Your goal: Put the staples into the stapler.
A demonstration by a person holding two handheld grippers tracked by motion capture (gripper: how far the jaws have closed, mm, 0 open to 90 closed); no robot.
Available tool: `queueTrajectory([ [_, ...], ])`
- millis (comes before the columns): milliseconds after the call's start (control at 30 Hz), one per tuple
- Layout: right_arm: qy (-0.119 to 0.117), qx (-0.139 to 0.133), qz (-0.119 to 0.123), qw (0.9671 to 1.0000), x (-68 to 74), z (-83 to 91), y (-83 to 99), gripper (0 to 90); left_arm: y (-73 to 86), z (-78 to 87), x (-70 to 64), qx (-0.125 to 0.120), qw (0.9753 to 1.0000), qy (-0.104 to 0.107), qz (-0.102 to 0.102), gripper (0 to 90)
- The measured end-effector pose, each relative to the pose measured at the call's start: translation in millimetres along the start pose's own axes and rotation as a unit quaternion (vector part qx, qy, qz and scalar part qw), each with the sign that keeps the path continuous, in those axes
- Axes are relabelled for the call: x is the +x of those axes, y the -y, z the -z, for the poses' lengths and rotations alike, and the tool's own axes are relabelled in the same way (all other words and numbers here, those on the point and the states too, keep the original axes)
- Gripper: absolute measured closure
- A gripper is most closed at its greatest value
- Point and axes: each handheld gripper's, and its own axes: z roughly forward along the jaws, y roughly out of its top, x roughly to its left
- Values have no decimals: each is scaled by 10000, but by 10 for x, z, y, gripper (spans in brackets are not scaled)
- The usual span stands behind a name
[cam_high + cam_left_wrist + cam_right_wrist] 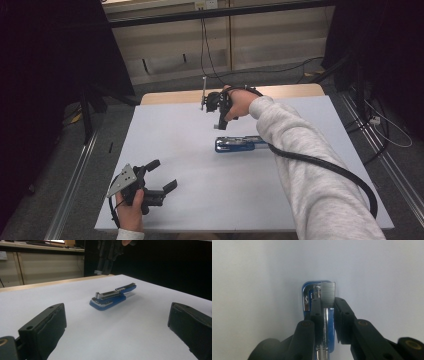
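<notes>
Right gripper (pixel 327 305): jaws pinched on a strip of staples (pixel 328 294), hovering over the blue stapler (pixel 312 298), which lies mid-table (pixel 165 145), opened. Left gripper (pixel 165 176): spread wide, empty, resting near the front edge. Risk, probably: strip tilting in the pinch, missing the channel, snapping. Stapler's long axis across the table, front end pointing left.

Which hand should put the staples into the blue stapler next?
Right. The right tool grips the strip of staples and hangs right over the open blue stapler. The left tool is open, holds nothing, and sits well off to the side.
</notes>
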Motion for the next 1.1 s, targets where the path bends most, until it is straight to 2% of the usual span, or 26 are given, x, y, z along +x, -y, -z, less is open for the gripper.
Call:
queueTrajectory([
  [33,-37,-49,16,10000,-9,-4,3,784,-2,3,5,22,10000,-1,-58,19],
  [200,-38,-11,-2,10000,0,-3,-6,784,-1,8,1,33,10000,5,-37,19],
  [300,-59,-108,19,9999,0,-19,-7,784,-3,11,0,29,10000,8,-30,19],
  [333,-42,-21,12,10000,2,-8,-11,784,-2,10,1,25,10000,-1,-35,20],
  [533,-48,-73,27,10000,2,-49,-7,784,-3,11,0,29,10000,6,-30,19],
  [700,-46,11,26,10000,6,-70,-13,784,-4,11,4,30,10000,-5,-71,19],
  [767,-71,-67,21,10000,6,-97,-5,784,-3,9,3,37,10000,-1,-66,19],
  [800,-53,15,47,10000,4,-88,-9,784,-3,9,3,37,10000,-1,-66,20],
  [867,-61,9,14,10000,3,-91,-2,784,-3,9,3,37,10000,0,-67,19],
  [1100,-70,-100,-19,9999,1,-118,18,784,0,2,-2,30,10000,7,-36,19],
])
